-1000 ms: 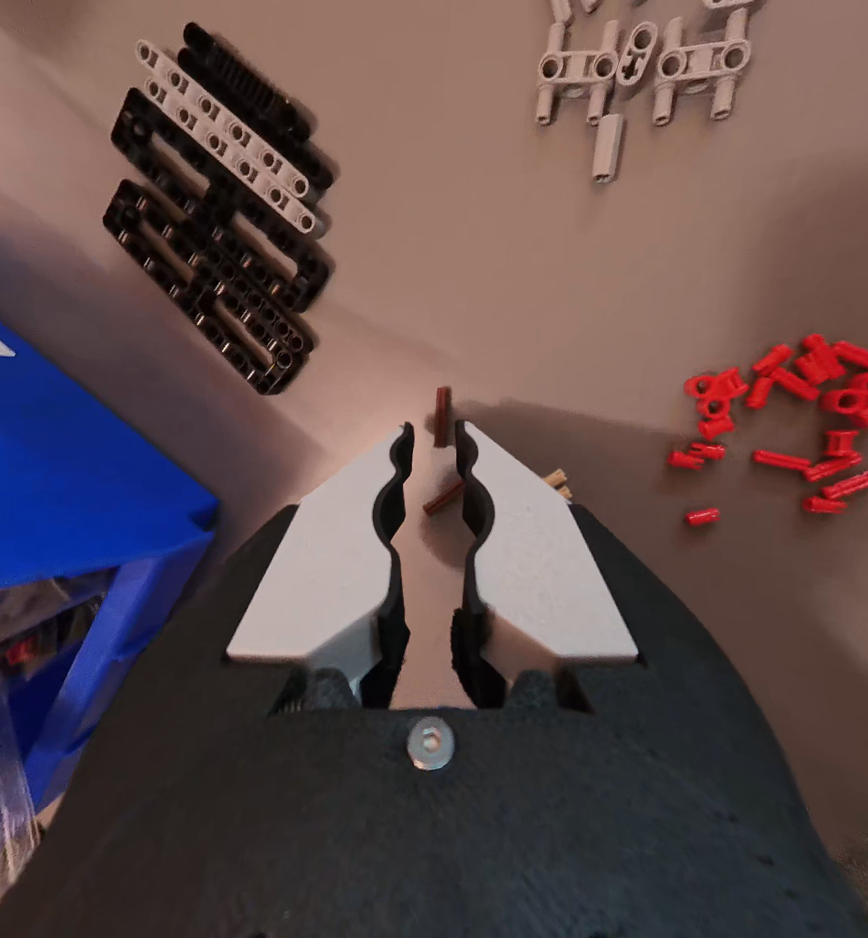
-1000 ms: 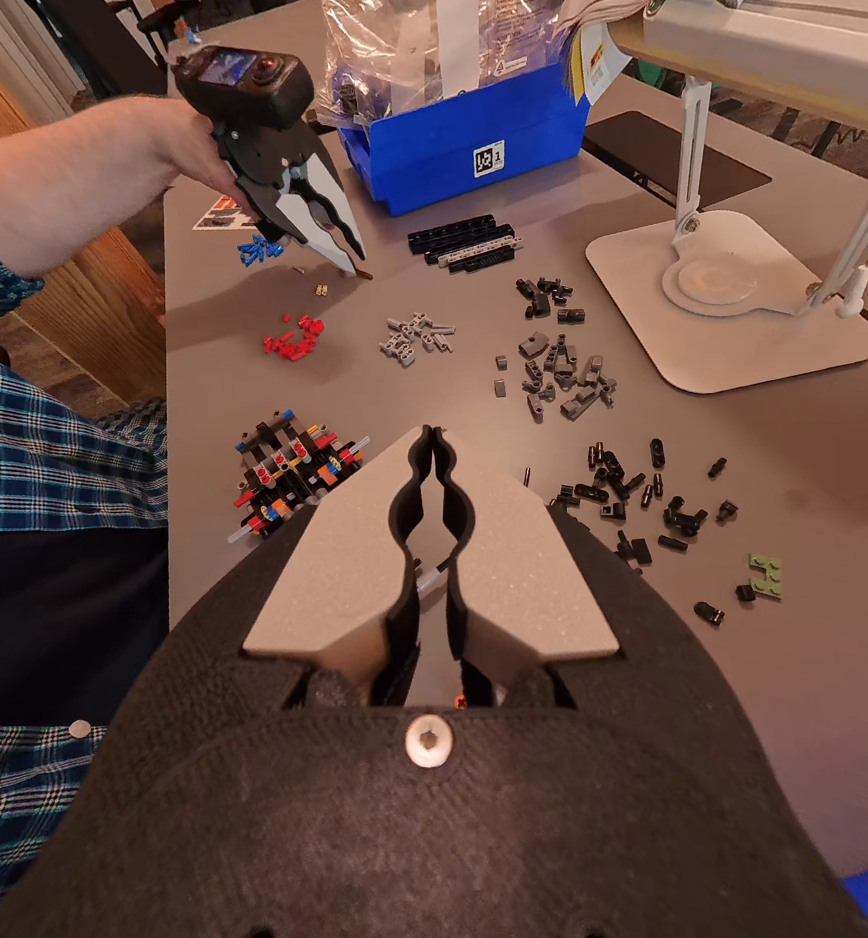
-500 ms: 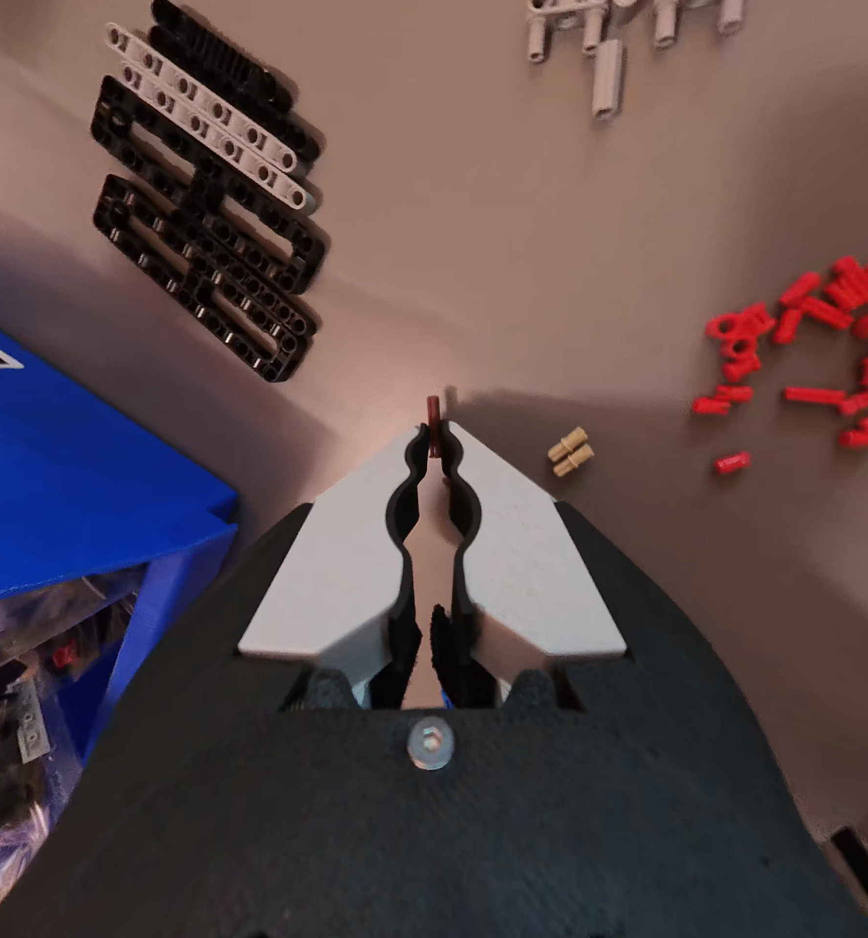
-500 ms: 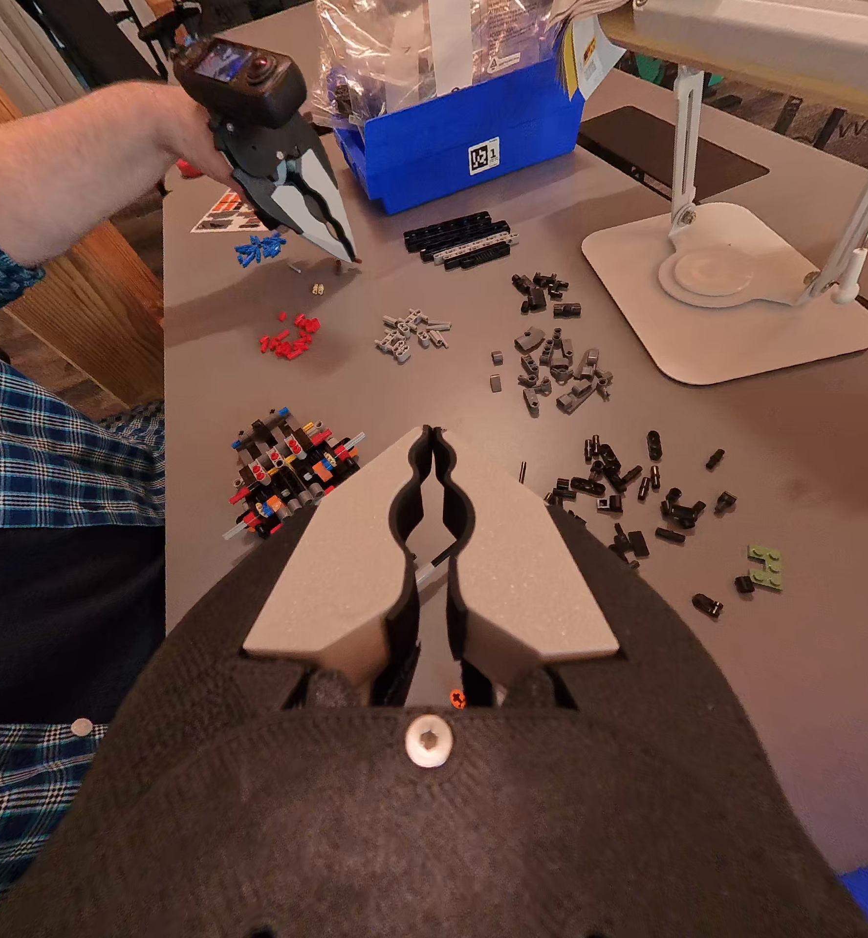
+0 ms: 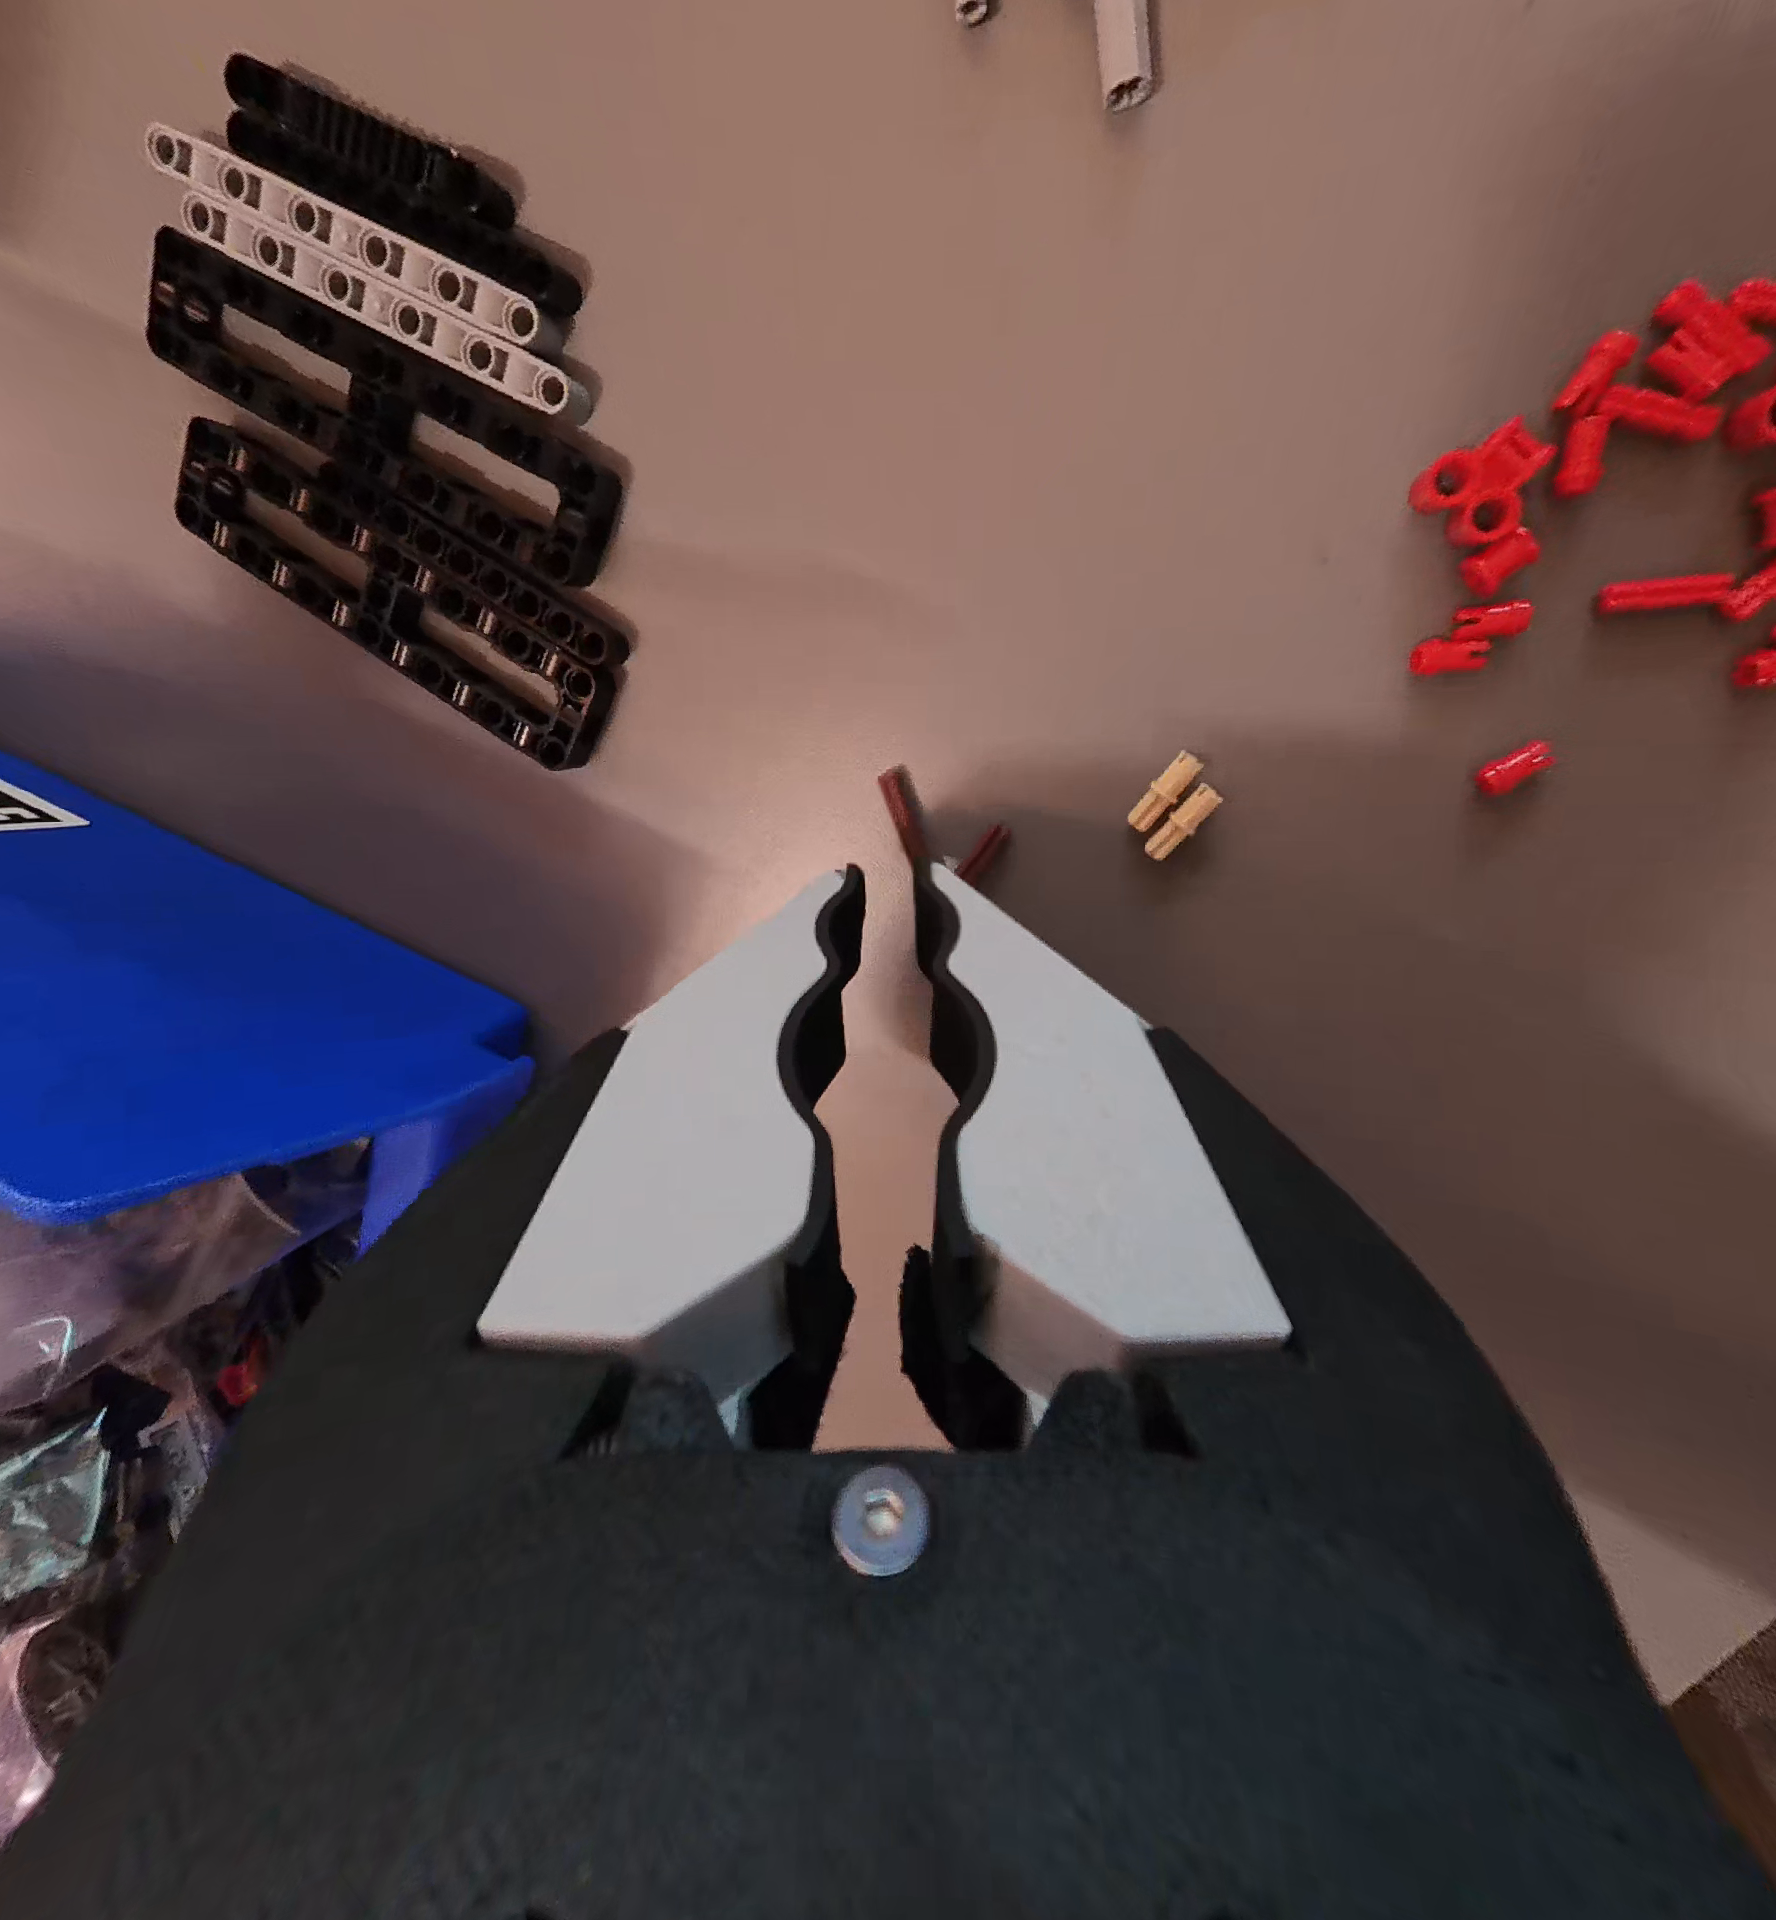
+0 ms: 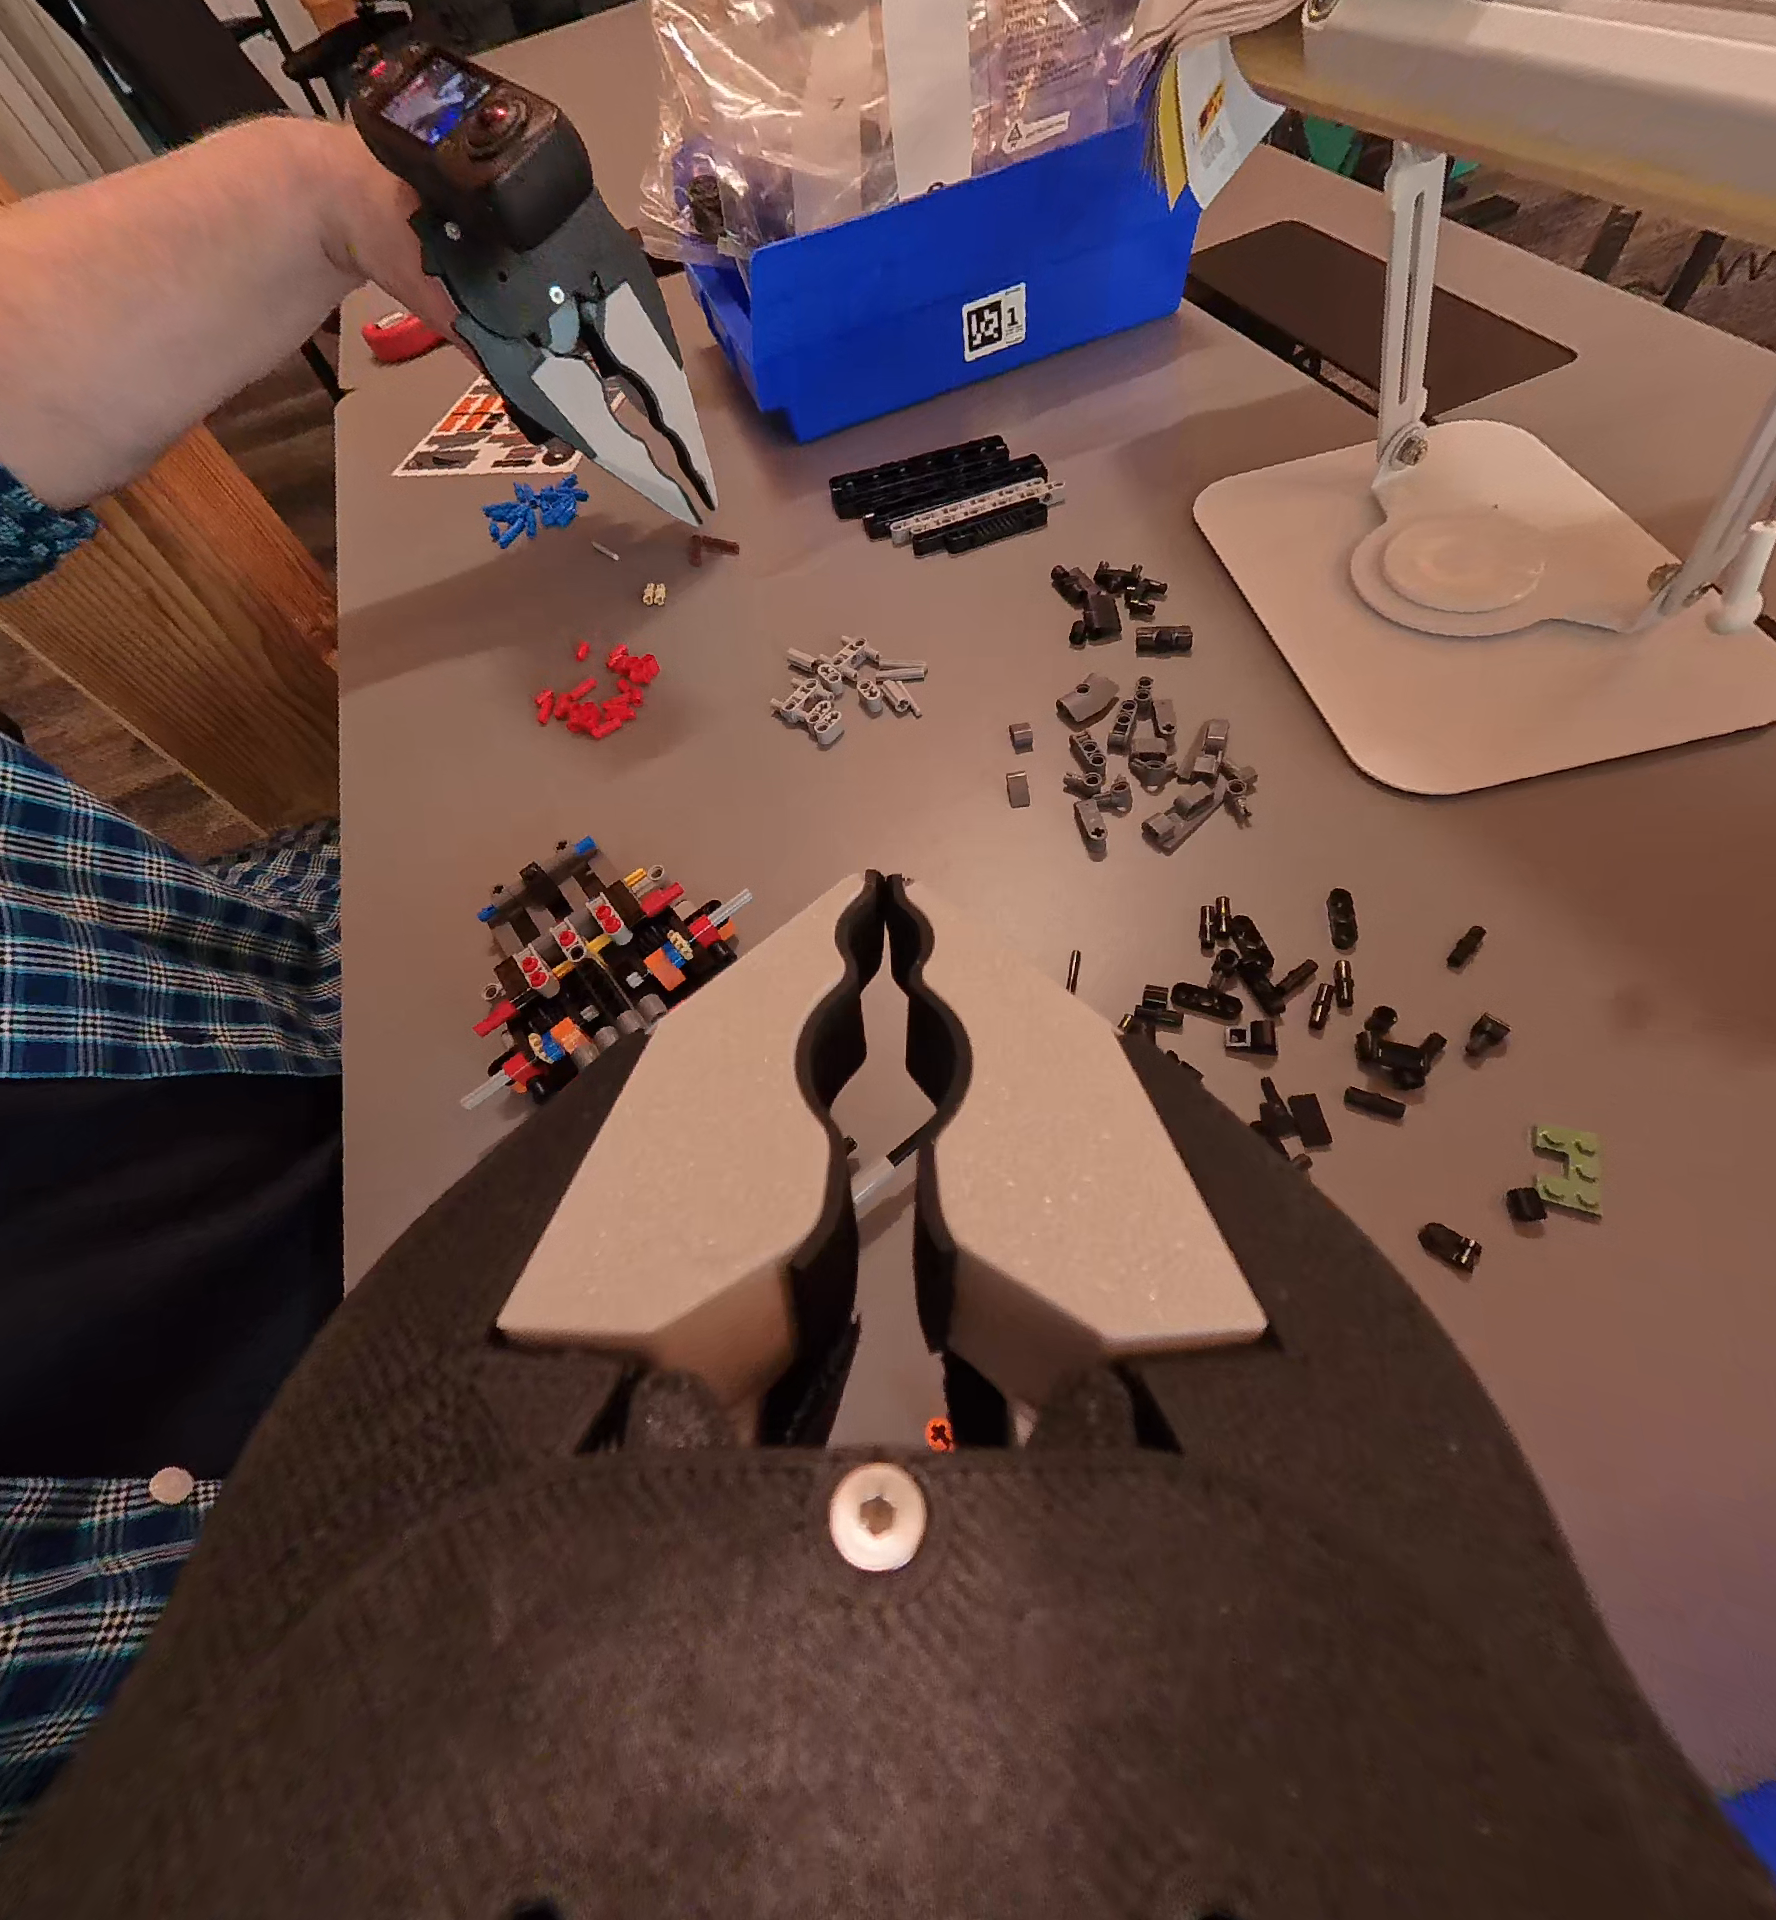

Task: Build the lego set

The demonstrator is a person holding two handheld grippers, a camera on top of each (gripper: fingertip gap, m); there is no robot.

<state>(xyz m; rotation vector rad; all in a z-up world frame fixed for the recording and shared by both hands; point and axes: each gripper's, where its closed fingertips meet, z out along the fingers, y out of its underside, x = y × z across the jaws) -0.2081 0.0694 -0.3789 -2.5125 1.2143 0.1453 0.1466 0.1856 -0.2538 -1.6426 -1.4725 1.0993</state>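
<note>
Two dark red-brown axles lie on the grey table just beyond my left gripper. Its jaws stand a little apart with nothing between them. In the right wrist view the left gripper hovers just above those axles, held by a hand. My right gripper is shut and empty, above the table's near side. The partly built model, black with red, blue and orange parts, sits just left of it.
Two tan pins, red pieces and black frames with white beams surround the left gripper. A blue bin stands at the back. Grey pieces, black pieces, a green plate and a white stand base are on the right. The grippers' ends are close to 40 centimeters from one another. The left gripper is farther from the partly built model, some 30 centimeters, than the right, some 15 centimeters.
My left gripper closed on a brown axle half a second ago, then opened slightly and rose; the axle now lies on the table beside the other. The right gripper has stayed shut and still.
</note>
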